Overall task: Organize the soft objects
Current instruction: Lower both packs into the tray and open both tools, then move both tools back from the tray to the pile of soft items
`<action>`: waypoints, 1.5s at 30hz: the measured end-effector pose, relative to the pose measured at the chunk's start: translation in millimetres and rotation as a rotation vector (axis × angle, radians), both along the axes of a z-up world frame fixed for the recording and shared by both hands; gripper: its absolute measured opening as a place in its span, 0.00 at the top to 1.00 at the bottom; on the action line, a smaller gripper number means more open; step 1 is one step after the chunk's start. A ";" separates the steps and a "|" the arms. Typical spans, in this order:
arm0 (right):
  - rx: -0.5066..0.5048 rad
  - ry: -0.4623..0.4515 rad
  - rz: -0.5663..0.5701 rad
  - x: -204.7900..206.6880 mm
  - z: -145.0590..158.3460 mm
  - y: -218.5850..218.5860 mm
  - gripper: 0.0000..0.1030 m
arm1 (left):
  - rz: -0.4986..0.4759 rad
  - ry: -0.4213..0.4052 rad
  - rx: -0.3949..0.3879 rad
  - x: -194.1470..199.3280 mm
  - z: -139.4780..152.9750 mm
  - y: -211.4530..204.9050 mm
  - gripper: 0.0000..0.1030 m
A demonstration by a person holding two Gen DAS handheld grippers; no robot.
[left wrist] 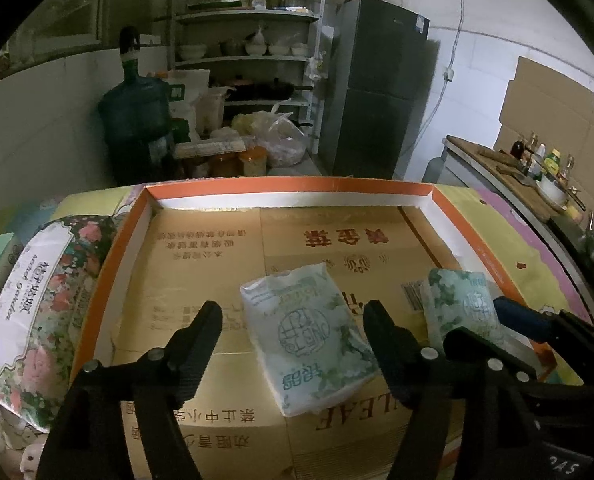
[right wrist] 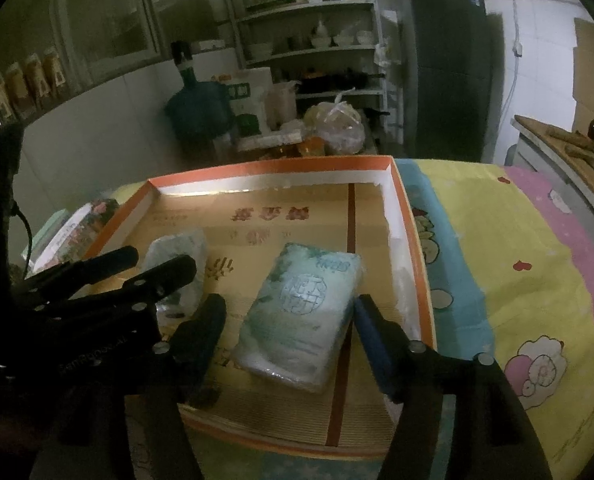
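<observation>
Two pale green tissue packs – one (left wrist: 311, 336) toward the middle, the other (left wrist: 461, 308) further right – inside one orange-rimmed cardboard tray (left wrist: 289, 184). One floral-printed soft pack (left wrist: 45, 300) beside the tray. Two claws – left (left wrist: 293, 326) and right (right wrist: 291, 318). One blue water jug (left wrist: 135, 100), one refrigerator (left wrist: 377, 92).
</observation>
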State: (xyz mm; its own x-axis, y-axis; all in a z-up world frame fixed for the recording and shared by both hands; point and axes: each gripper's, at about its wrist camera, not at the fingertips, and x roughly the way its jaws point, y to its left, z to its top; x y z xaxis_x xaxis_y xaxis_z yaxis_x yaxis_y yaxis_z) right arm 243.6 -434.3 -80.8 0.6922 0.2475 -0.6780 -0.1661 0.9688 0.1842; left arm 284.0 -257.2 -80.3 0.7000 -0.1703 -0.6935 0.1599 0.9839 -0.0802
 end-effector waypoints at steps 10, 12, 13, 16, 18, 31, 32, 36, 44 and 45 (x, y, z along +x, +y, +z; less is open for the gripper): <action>0.018 -0.058 -0.018 -11.2 11.0 -2.5 0.29 | -0.012 -0.041 -0.003 -9.2 11.3 0.8 0.24; 0.016 -0.067 -0.026 -14.1 13.2 -2.9 0.29 | -0.016 -0.050 -0.002 -12.1 13.9 0.6 0.24; 0.015 -0.073 -0.029 -16.3 14.7 -2.6 0.29 | -0.017 -0.054 -0.001 -14.0 15.2 0.3 0.24; 0.011 -0.088 -0.036 -22.3 17.5 -2.6 0.29 | -0.021 -0.068 0.000 -18.5 19.6 1.1 0.24; 0.003 -0.095 -0.044 -25.1 19.7 -1.9 0.29 | -0.025 -0.075 -0.003 -21.9 22.8 2.1 0.24; -0.029 -0.162 -0.082 -58.0 37.3 15.7 0.29 | -0.011 -0.154 0.038 -52.8 46.7 14.9 0.24; -0.029 -0.164 -0.083 -59.5 38.1 16.9 0.29 | -0.009 -0.156 0.037 -54.9 47.8 17.4 0.24; -0.037 -0.170 -0.088 -65.7 40.7 22.3 0.29 | -0.002 -0.157 0.030 -60.0 50.8 27.9 0.24; -0.051 -0.200 -0.086 -84.0 52.1 36.6 0.29 | -0.003 -0.176 0.022 -77.0 60.2 48.2 0.24; -0.052 -0.203 -0.085 -85.6 52.7 37.4 0.29 | -0.004 -0.179 0.023 -78.9 61.0 49.7 0.24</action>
